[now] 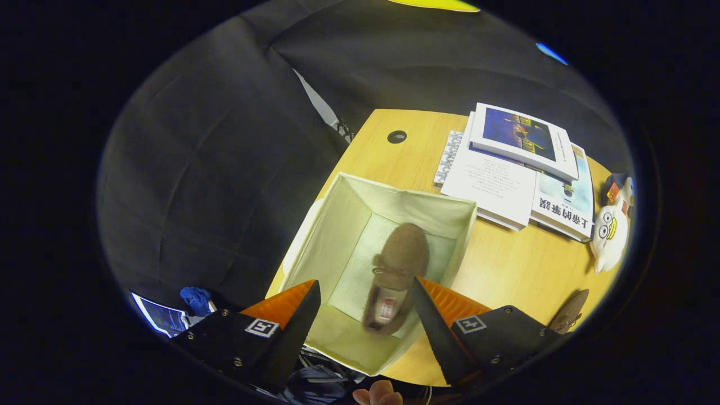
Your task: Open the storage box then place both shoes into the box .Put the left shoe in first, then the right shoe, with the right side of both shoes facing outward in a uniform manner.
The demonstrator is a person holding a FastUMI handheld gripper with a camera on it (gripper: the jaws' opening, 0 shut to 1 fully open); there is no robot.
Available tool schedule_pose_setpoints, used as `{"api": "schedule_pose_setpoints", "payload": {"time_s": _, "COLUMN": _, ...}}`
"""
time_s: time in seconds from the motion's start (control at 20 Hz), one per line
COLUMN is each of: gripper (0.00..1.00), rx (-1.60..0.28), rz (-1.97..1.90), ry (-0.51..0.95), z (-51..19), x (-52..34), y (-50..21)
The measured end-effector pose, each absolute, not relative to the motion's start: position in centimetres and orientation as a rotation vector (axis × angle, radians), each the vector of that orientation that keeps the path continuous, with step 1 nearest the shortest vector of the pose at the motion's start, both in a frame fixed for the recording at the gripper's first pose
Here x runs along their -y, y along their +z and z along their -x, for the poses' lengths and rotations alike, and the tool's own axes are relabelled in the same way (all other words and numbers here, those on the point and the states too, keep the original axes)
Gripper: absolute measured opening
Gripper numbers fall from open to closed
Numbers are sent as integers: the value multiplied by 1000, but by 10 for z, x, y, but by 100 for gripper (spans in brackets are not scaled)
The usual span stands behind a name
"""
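1 brown shoe (pixel 394 275) lies in the open storage box (pixel 337 225); tool (pixel 365 315) spread, empty; next, fetch the second shoe (pixel 569 318) beyond its right finger.

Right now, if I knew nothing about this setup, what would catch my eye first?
Probably the open cream storage box on the wooden table, with one brown shoe lying inside, between and just beyond the open gripper fingers. Next, a stack of books beyond the box, a plush toy beside them, and a second shoe on the table.
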State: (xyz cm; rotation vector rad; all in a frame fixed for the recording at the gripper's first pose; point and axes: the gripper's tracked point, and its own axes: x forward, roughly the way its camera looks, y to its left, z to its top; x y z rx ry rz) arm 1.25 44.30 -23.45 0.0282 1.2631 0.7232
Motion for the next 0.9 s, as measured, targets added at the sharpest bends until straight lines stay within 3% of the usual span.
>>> {"api": "schedule_pose_setpoints", "payload": {"time_s": 0.9, "gripper": 98, "rx": -1118, "rz": -192, "ry": 661, "z": -30, "x": -282, "y": -167}}
